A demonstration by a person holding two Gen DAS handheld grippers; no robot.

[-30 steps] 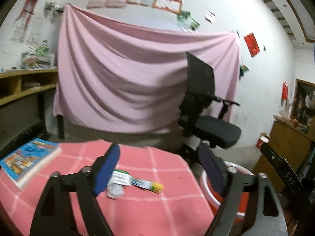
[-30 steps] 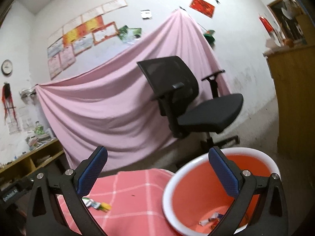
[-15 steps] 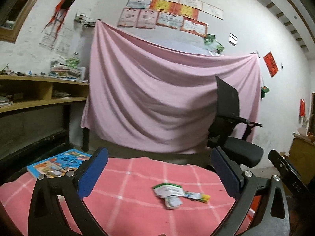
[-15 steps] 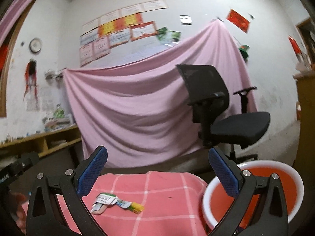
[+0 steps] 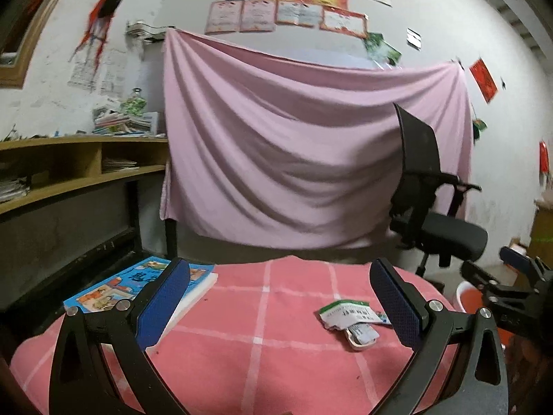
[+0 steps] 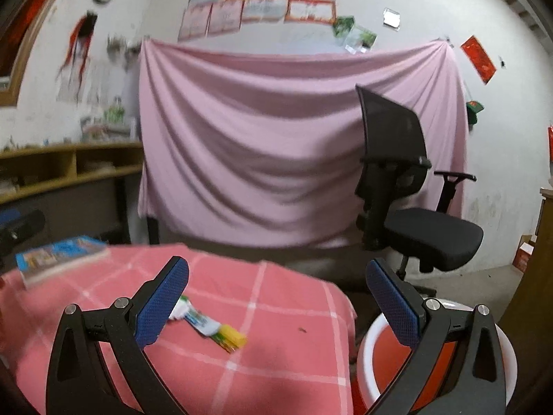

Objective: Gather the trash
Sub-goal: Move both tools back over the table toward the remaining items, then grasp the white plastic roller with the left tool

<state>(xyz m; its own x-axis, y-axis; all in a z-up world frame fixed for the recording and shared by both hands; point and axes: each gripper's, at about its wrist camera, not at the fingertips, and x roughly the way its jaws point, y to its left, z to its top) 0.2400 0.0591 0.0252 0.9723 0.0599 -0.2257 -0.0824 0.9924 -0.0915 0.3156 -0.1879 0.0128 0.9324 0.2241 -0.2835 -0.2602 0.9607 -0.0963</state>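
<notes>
pink sheet (image 5: 304, 159), office chair (image 6: 408, 207), book (image 5: 138, 287)

Left gripper (image 5: 280, 306) spread wide, wrappers (image 5: 349, 318) on pink checked cloth (image 5: 262, 356), book (image 5: 138, 285)

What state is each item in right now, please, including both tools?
Left tool: open, empty.
Right tool: open, empty.
Wrappers: loose on the pink cloth, not picked up.
Book: closed, lying flat.
Red bin: upright beside the table.

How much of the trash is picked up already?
Not all of it. The wrappers lie on the pink tablecloth, untouched. Both the left gripper and right gripper are open and empty. The bin waits beside the table; its contents aren't visible now.
</notes>
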